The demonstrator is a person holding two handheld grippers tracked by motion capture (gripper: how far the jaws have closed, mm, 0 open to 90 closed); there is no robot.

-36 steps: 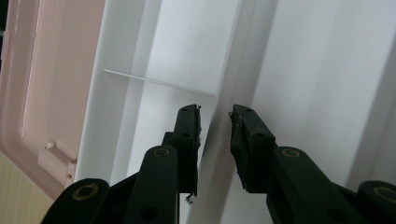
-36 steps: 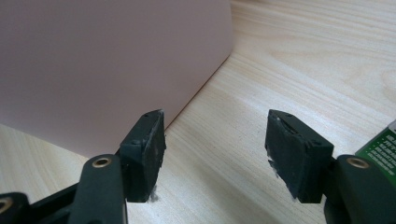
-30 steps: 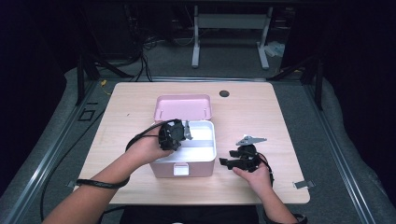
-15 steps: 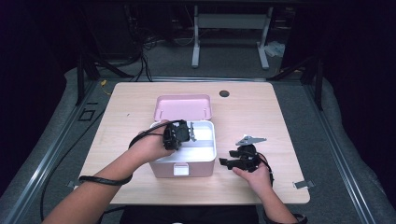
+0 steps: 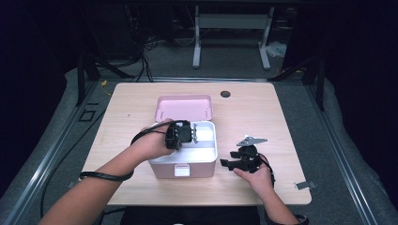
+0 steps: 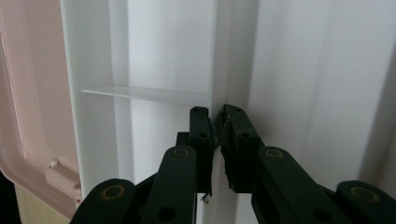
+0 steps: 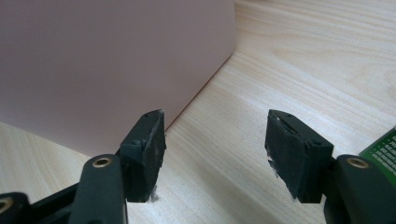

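A pink box (image 5: 164, 169) stands mid-table with its lid (image 5: 183, 107) swung back, and a white tray (image 5: 206, 133) sits inside. My left gripper (image 5: 192, 135) reaches into the tray from the left. Its jaws have just been closing and now pinch a thin white divider wall (image 6: 219, 70) of the tray between the pads, at the left gripper (image 6: 215, 114). My right gripper (image 5: 227, 164) rests on the table to the right of the box and points at it. In its own view the right gripper (image 7: 215, 135) stands open over bare wood beside the pink box wall (image 7: 93, 60).
The wooden table (image 5: 263, 112) has a small black round hole (image 5: 225, 93) behind the box. A metal clip (image 5: 305, 184) sits at the front right edge. A green circuit board (image 7: 380, 149) edges into the right gripper view.
My left gripper has shifted slightly right, deeper into the tray. The right hand has stayed put.
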